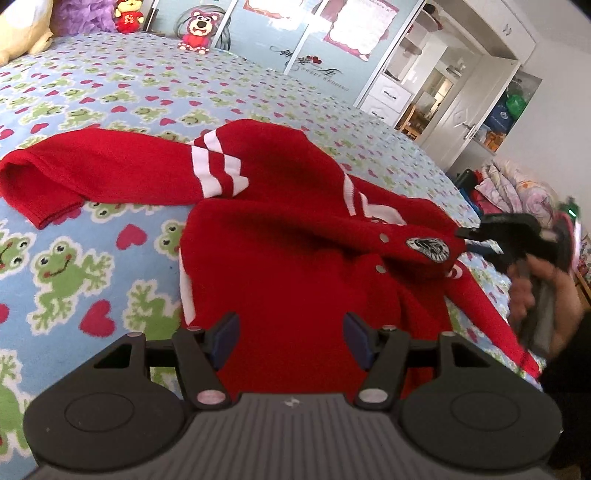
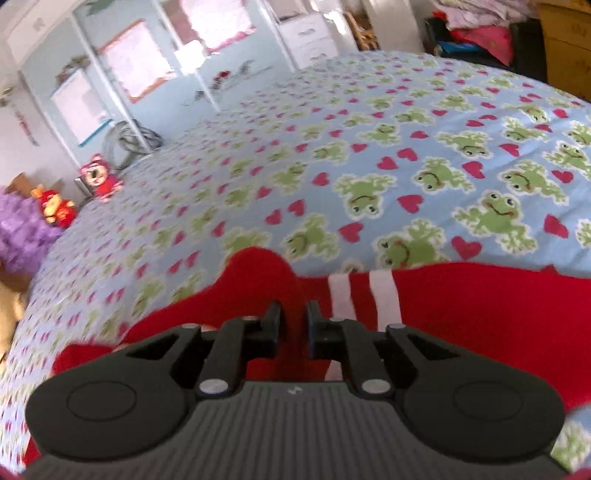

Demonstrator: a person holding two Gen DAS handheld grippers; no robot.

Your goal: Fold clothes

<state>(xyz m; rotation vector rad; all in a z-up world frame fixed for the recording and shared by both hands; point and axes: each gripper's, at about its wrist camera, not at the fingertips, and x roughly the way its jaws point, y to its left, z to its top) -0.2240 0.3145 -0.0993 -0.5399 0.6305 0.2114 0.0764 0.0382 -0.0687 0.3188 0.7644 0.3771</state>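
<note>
A red knitted cardigan [image 1: 280,236] with white stripes and snap buttons lies on the frog-print bedspread [image 1: 110,110]. One sleeve [image 1: 103,170] stretches out to the left. My left gripper [image 1: 290,336] hovers open over the cardigan's lower body, nothing between its fingers. My right gripper [image 1: 466,238] comes in from the right, held by a hand [image 1: 543,295], and pinches the cardigan's front edge beside a round badge [image 1: 428,249], lifting it. In the right wrist view the right gripper [image 2: 294,326] is shut on red fabric of the cardigan [image 2: 461,306], with white stripes just beyond.
Plush toys [image 1: 197,31] sit at the far edge of the bed, with a purple cushion [image 2: 22,229] and yellow pillow [image 1: 22,33] nearby. A wardrobe with drawers [image 1: 391,96] stands beyond. Piled bedding [image 1: 517,188] lies off the bed's right side.
</note>
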